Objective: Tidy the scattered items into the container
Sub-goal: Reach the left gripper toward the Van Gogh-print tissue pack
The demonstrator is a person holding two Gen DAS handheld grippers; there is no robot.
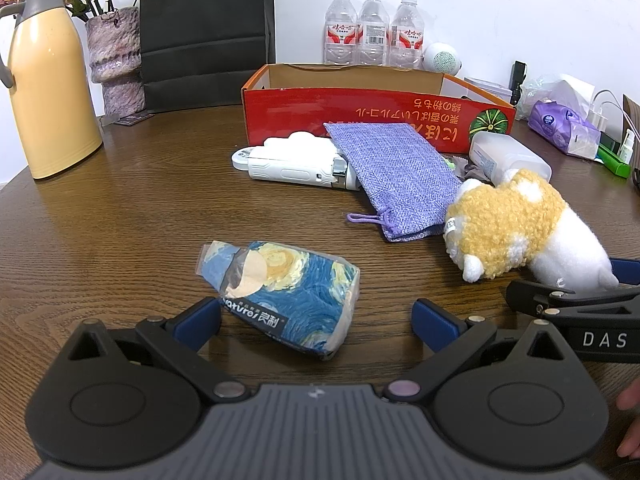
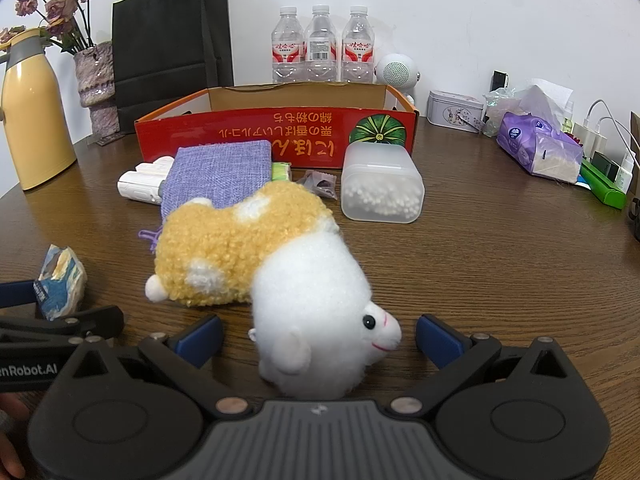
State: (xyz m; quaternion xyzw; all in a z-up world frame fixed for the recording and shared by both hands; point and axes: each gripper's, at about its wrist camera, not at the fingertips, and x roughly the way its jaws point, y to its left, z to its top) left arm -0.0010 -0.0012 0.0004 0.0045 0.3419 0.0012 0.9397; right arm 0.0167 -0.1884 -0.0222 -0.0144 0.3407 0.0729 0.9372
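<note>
My right hand-held gripper [image 2: 318,340] gapes around the plush toy's [image 2: 280,264] white head on the desk [image 2: 500,280], my left hand-held gripper [image 1: 316,320] around the tissue pack [image 1: 288,292], both short of the red box [image 2: 276,136], so closing on fluff or crinkly wrap could slip.

Plush toy [image 2: 256,264], tissue pack [image 1: 286,296] lie before red box [image 1: 360,116].

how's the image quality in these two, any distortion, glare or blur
Left wrist view: strong fisheye bend, dark corners, the table edge curving; the tissue pack is sharp, with slight sheen on its wrapper. Right wrist view: same bowing; the plush toy is sharp, its white fur nearly washed out; shadows are soft.
</note>
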